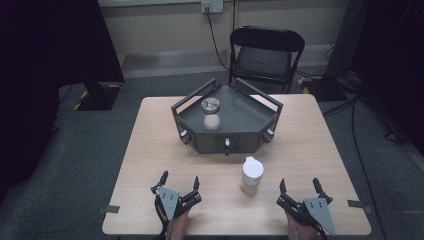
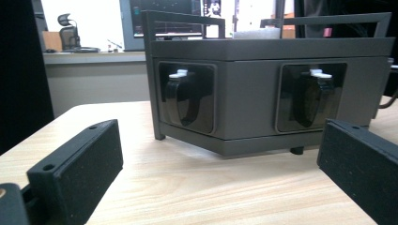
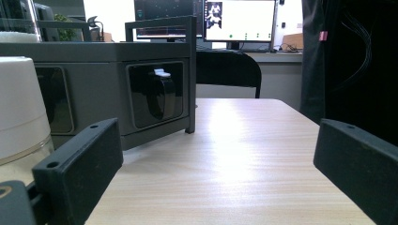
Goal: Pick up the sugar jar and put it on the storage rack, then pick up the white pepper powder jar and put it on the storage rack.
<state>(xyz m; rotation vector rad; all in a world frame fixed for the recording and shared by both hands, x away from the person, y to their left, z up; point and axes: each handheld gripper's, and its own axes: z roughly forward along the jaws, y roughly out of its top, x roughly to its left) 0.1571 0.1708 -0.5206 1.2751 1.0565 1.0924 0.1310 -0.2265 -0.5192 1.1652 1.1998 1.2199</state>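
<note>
A dark grey angular tray (image 1: pixel 250 112) on legs stands at the middle of the wooden table (image 1: pixel 150 145), with black knobs (image 2: pixel 184 96) set in its front faces. Inside it stands a glass jar (image 1: pixel 211 114) with a metal lid and white contents. A white-lidded jar (image 1: pixel 251 175) stands on the table in front of the tray, also at the left edge of the right gripper view (image 3: pixel 19 108). My left gripper (image 1: pixel 180 180) rests open near the front edge, nothing between its jaws. My right gripper (image 1: pixel 300 186) is open to the right of the white-lidded jar.
A black folding chair (image 1: pixel 265 55) stands behind the table. Cables run across the floor at the right. Black curtains hang on both sides. The tray's raised rails (image 1: pixel 192 95) frame its back sides.
</note>
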